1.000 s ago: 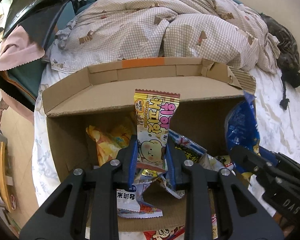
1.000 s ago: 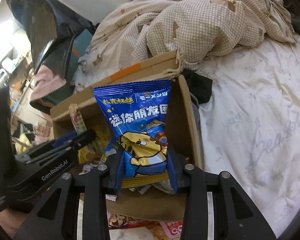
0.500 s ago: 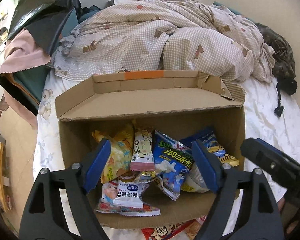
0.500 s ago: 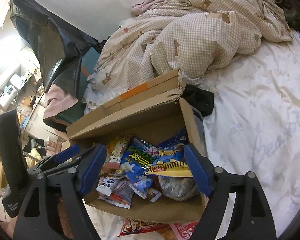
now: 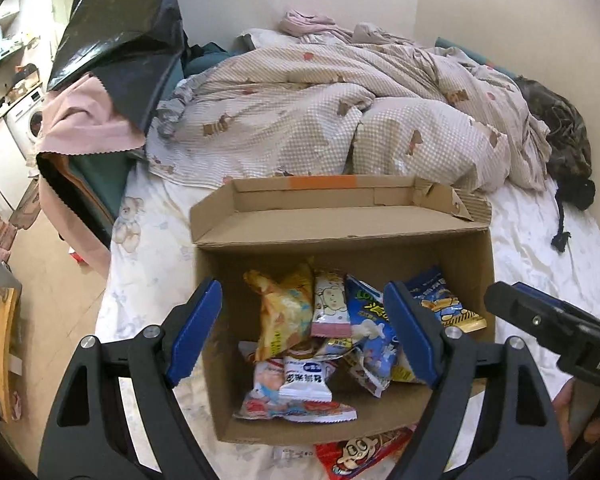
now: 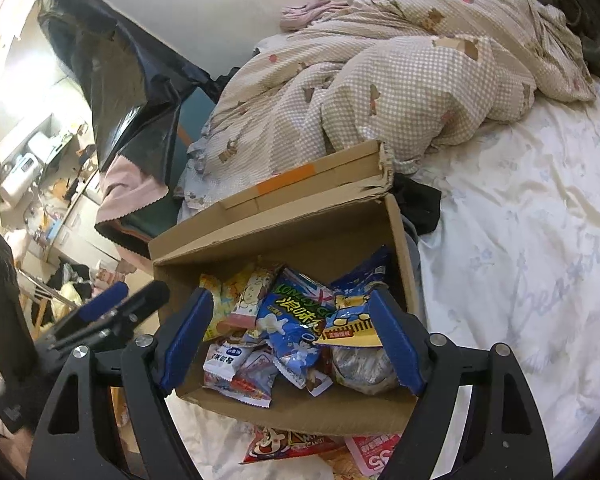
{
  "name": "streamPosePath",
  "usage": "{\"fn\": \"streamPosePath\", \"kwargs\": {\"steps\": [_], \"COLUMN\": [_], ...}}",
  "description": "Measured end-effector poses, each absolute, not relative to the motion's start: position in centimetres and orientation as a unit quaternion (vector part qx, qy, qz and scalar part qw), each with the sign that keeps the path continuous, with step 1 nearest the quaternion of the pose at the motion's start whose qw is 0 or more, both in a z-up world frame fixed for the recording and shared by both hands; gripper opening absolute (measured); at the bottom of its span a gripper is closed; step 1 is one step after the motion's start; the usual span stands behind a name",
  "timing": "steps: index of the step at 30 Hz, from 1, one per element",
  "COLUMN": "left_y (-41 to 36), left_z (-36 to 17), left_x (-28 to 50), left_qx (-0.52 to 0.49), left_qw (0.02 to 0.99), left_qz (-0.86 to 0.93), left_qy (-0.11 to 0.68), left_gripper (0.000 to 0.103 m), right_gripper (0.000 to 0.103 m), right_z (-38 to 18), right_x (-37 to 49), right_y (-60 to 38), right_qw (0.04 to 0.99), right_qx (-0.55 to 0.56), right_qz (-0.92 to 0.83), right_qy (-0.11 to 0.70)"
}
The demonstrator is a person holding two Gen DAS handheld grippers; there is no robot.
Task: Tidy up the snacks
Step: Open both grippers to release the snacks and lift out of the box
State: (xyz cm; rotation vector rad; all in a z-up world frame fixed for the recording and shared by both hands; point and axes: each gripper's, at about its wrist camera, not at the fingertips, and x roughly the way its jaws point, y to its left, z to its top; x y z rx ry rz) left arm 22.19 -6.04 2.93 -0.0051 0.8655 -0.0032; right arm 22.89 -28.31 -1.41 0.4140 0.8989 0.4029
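**Both grippers wide and empty above the snack box**

My left gripper (image 5: pixel 304 328) hangs over the open cardboard box (image 5: pixel 340 248) with its blue pads spread wide; the jaws have just been opening, and nothing sits between them but air above the snacks. My right gripper (image 6: pixel 288 340) does likewise over the same box (image 6: pixel 292 240), its jaws also just opened wide and gripping nothing.

The box rests on the white bedsheet (image 6: pixel 520 240), its far flap folded back with a strip of orange tape (image 5: pixel 324 181) on it. Inside lies a loose heap of packets. A yellow snack bag (image 5: pixel 284 312) leans towards the left wall, and beside it lies a slim pink-ended packet with a bear face (image 5: pixel 330 304). Next comes a blue bag with green lettering (image 6: pixel 296 320), and a blue packet with a yellow-striped bottom edge (image 6: pixel 352 316) lies against the right wall. A small white packet with a blue label (image 5: pixel 304 376) lies nearer me on top of another flat wrapper.

Outside the box, just beside its near wall, a red packet with a cartoon face (image 5: pixel 360 450) lies on the sheet. A checked duvet (image 5: pixel 340 112) is bunched up behind the box.
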Motion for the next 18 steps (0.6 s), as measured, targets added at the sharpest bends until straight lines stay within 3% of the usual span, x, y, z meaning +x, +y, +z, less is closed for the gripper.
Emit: {"fn": "streamPosePath", "kwargs": {"steps": [18], "left_y": [-3.9], "left_z": [3.4], "left_x": [14.5], "left_qx": [0.018], "left_qw": [0.906], "left_qz": [-0.023], "left_qy": [0.423], "left_gripper": [0.081], "right_gripper": [0.083], "right_z": [-1.6], "right_x": [17.4], "right_y": [-29.2], "right_qw": [0.857], "right_qx": [0.192], "right_qz": [0.178], "right_qy": [0.443]}}
